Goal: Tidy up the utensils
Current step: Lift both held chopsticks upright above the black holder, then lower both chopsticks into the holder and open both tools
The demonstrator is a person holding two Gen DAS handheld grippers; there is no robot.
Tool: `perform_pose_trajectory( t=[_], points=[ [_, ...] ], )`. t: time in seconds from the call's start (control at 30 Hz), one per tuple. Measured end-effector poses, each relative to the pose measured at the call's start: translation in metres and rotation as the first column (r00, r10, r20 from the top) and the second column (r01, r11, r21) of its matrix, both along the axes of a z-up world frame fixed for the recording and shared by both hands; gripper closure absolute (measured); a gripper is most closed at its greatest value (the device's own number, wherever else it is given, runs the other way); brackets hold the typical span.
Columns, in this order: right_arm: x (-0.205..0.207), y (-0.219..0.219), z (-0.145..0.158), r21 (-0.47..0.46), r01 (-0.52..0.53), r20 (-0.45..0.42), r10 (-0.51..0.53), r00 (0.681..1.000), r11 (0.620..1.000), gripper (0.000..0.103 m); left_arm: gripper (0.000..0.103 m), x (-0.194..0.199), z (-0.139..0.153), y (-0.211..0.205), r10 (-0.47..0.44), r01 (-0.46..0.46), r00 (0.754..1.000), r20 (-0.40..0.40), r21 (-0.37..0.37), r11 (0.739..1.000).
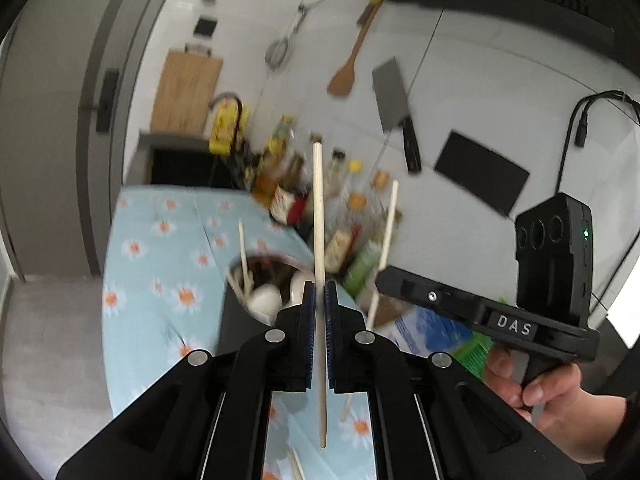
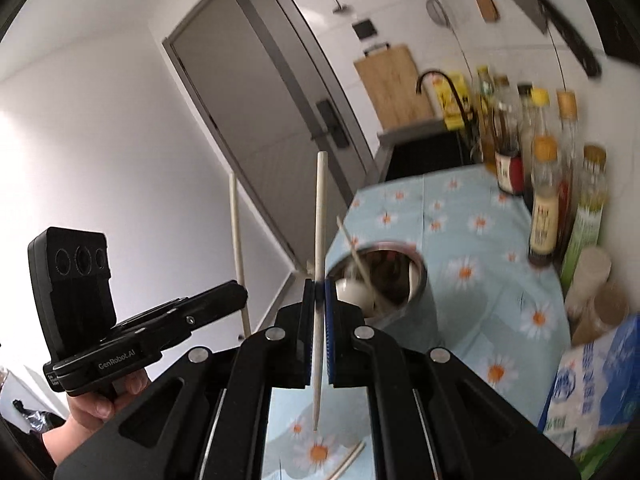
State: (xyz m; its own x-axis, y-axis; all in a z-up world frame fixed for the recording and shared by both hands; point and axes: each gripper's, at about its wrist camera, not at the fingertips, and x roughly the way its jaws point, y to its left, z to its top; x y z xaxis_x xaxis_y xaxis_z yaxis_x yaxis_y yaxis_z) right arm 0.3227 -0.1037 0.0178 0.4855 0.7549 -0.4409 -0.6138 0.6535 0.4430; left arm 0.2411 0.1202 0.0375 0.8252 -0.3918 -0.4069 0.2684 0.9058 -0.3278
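Observation:
My left gripper (image 1: 319,286) is shut on a pale wooden chopstick (image 1: 319,216) and holds it upright above the table. My right gripper (image 2: 319,282) is shut on a second chopstick (image 2: 321,208), also upright. Each gripper shows in the other's view, the right one (image 1: 380,276) with its chopstick (image 1: 387,232), the left one (image 2: 240,292) with its chopstick (image 2: 236,232). A metal utensil holder (image 2: 418,280) stands just ahead with white spoons (image 1: 266,300) and chopsticks inside. Loose chopsticks (image 2: 350,458) lie on the daisy-print tablecloth (image 1: 160,264) below.
Sauce and oil bottles (image 2: 544,200) line the wall side of the table. A milk carton (image 2: 596,384) stands at the near right. A sink (image 2: 428,152) with a black tap lies beyond. A cleaver (image 1: 394,100), wooden spatula (image 1: 346,72) and strainer hang on the wall.

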Motion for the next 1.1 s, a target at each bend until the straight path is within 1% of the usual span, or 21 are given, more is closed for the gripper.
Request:
perform_pose_trajectory(
  t=[0.03, 0.1, 0.23, 0.37, 0.43, 0.5, 0.63, 0.73, 0.93, 1.0, 1.1],
  points=[
    [0.0, -0.001, 0.004, 0.002, 0.005, 0.013, -0.005, 1.0, 1.0, 0.097, 0.099, 0.003, 0.005, -0.001, 0.007, -0.007, 1.0, 0.022, 0.008, 1.0],
    [0.005, -0.002, 0.013, 0.022, 0.018, 0.044, -0.019, 0.999, 1.0, 0.097, 0.099, 0.007, 0.013, -0.001, 0.008, -0.008, 0.998, 0.068, -0.009, 1.0],
    [0.015, 0.0, 0.028, 0.032, 0.024, 0.096, -0.027, 0.995, 0.999, 0.097, 0.099, 0.014, 0.026, -0.004, 0.023, -0.024, 0.989, 0.148, 0.003, 1.0],
    [0.026, 0.002, 0.038, 0.043, 0.042, 0.14, -0.048, 0.989, 0.998, 0.097, 0.099, 0.025, 0.034, -0.005, 0.034, -0.035, 0.978, 0.206, -0.002, 0.999],
    [0.032, 0.002, 0.042, 0.053, 0.056, 0.145, -0.063, 0.987, 0.997, 0.097, 0.099, 0.031, 0.036, -0.004, 0.048, -0.045, 0.973, 0.225, -0.018, 0.999],
    [0.038, 0.001, 0.046, 0.065, 0.067, 0.163, -0.077, 0.984, 0.996, 0.097, 0.099, 0.038, 0.037, -0.003, 0.052, -0.045, 0.971, 0.232, -0.036, 0.998],
    [0.048, 0.001, 0.049, 0.076, 0.093, 0.193, -0.106, 0.976, 0.993, 0.097, 0.099, 0.052, 0.037, -0.003, 0.056, -0.051, 0.965, 0.256, -0.029, 0.998],
    [0.057, 0.002, 0.045, 0.075, 0.111, 0.187, -0.123, 0.975, 0.991, 0.097, 0.099, 0.066, 0.032, -0.001, 0.065, -0.062, 0.964, 0.259, -0.02, 0.998],
    [0.072, 0.007, 0.021, 0.058, 0.136, 0.14, -0.142, 0.98, 0.989, 0.097, 0.099, 0.088, 0.013, 0.003, 0.112, -0.108, 0.967, 0.23, -0.029, 0.994],
    [0.075, 0.009, 0.013, 0.047, 0.141, 0.13, -0.146, 0.981, 0.989, 0.097, 0.099, 0.092, 0.008, 0.001, 0.119, -0.117, 0.966, 0.228, -0.024, 0.993],
    [0.078, 0.011, 0.002, 0.035, 0.144, 0.117, -0.147, 0.982, 0.989, 0.097, 0.099, 0.103, -0.005, -0.005, 0.109, -0.11, 0.976, 0.19, -0.007, 0.994]
  ],
)
